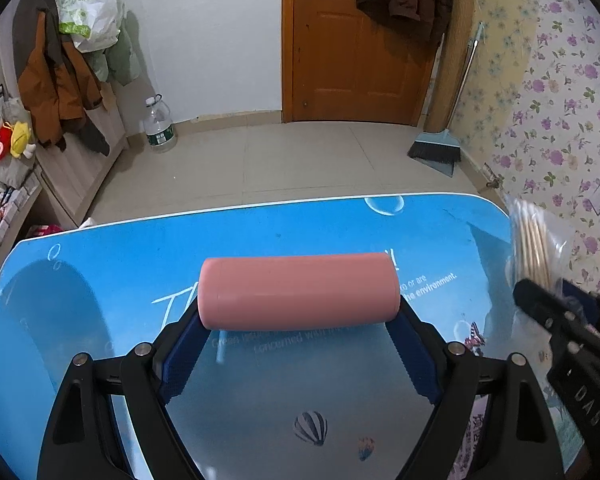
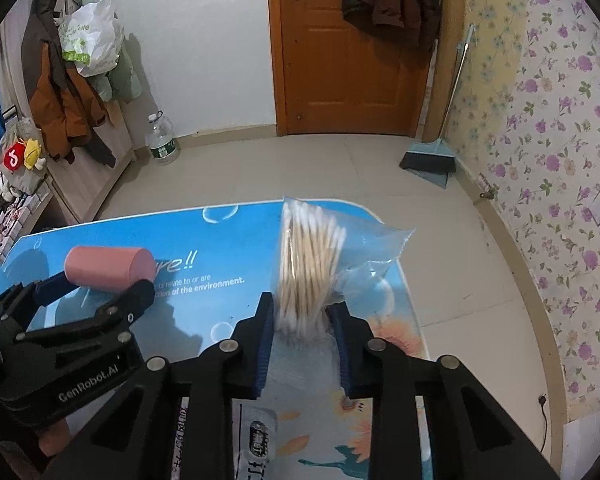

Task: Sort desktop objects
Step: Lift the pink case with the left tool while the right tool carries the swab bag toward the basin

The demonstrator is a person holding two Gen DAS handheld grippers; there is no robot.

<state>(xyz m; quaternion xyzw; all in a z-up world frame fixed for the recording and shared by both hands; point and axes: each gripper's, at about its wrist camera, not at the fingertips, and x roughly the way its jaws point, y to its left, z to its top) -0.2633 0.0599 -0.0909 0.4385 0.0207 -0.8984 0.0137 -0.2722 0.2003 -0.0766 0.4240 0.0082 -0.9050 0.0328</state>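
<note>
Where left gripper [image 2: 112,280] shows: "GenRobot.AI" logo.

pink cylinder [image 1: 300,292], blue printed table [image 1: 140,264]

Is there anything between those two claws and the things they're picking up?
Nothing visible. The left claw already has the pink cylinder lying crosswise between its blue pads. The right claw has the bag of cotton swabs squeezed between its pads. Both are held above the blue table.
</note>
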